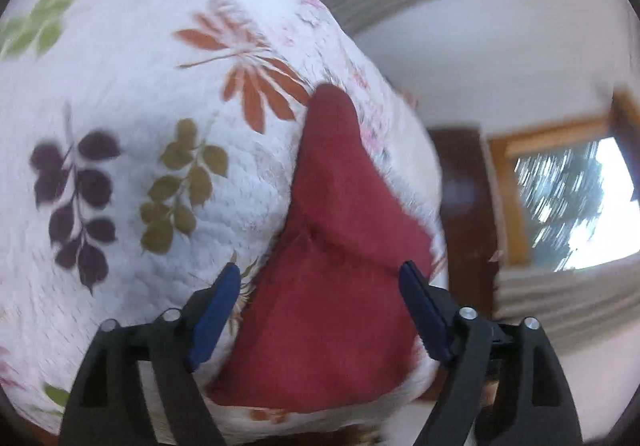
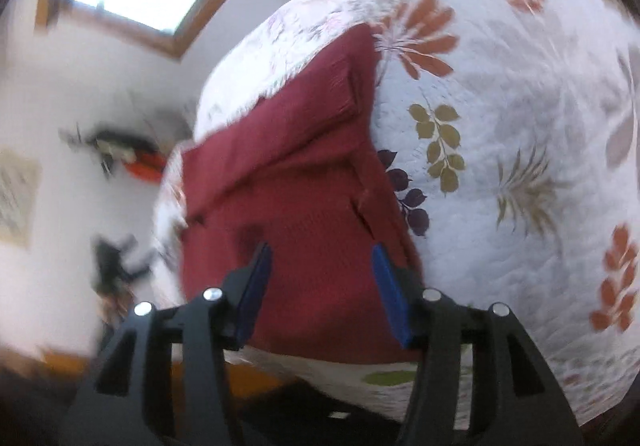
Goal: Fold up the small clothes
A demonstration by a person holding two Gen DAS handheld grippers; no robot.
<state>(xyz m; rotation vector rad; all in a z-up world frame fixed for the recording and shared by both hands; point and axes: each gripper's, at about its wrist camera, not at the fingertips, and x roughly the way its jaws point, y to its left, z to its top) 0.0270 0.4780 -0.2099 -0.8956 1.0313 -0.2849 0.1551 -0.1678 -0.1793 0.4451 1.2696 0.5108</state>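
Observation:
A dark red garment (image 1: 332, 266) lies on a white quilt with leaf prints (image 1: 132, 94), close to the quilt's edge. In the left wrist view it narrows to a point at the far end. My left gripper (image 1: 322, 278) is open, its blue pads (image 1: 216, 310) standing wide apart over the garment's near part, nothing between them. In the right wrist view the same red garment (image 2: 296, 186) shows folds and a ribbed hem at the far end. My right gripper (image 2: 322, 258) is open above its near edge, holding nothing.
The quilt (image 2: 520, 150) spreads wide to one side of the garment. Beyond its edge are white walls, wood-framed windows (image 1: 568, 202) and a dark wooden piece (image 1: 464, 214). Both views are blurred by motion.

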